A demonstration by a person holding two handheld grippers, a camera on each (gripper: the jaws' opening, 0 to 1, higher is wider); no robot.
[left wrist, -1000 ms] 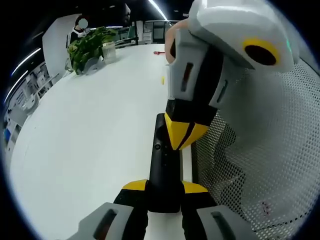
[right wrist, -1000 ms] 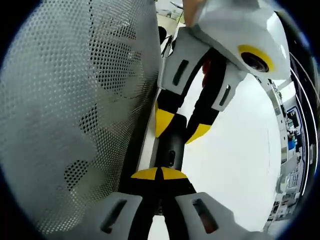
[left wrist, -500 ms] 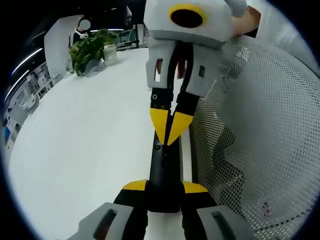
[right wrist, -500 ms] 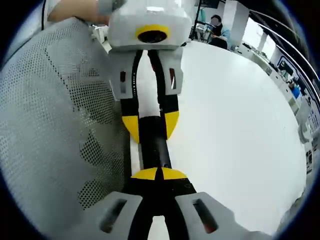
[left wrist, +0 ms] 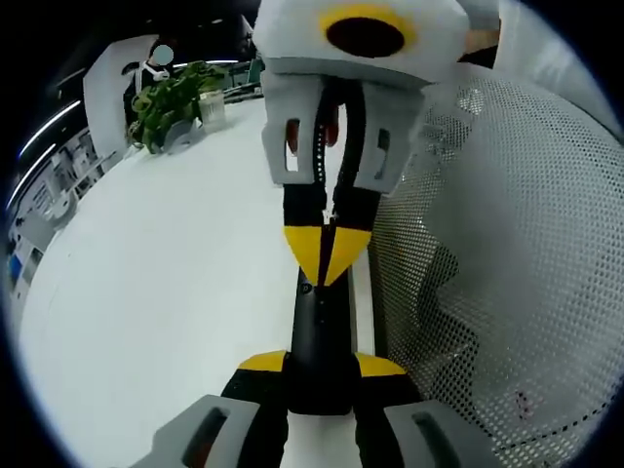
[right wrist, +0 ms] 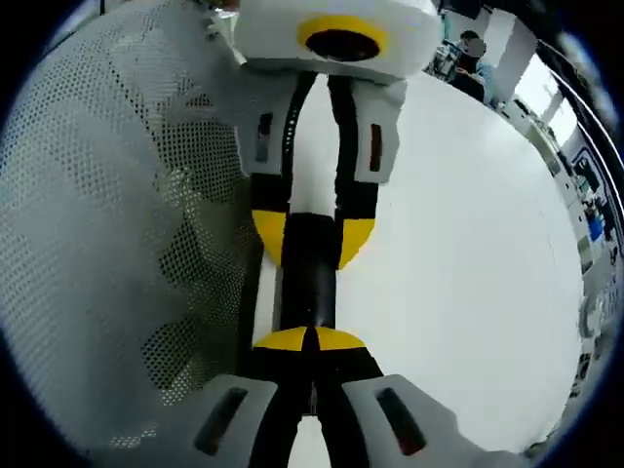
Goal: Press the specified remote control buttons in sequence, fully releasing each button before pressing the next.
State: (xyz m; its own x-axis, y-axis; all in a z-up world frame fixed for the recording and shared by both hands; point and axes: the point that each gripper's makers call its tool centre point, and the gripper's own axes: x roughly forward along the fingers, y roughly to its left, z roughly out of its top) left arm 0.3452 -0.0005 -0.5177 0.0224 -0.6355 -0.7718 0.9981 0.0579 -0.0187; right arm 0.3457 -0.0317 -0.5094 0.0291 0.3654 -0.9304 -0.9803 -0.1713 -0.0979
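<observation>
A slim black remote lies lengthwise over the white table, held at its near end by my left gripper, whose yellow-tipped jaws are shut on its sides. My right gripper comes in from the far side, jaws shut, with its yellow tips down on the remote's upper face near a small button. In the right gripper view the same remote runs from my shut right gripper up to the left gripper clamping it. Whether the tips are pressing a button is hidden.
A white perforated mesh wall stands close along one side of the remote, also seen as the mesh wall. The white table stretches wide on the other side. A potted plant and a person are far off.
My right gripper has swung from a slanted pose to straight in line with the remote, and its shut tips now sit centred on the remote's face. The left gripper's hold is unchanged.
</observation>
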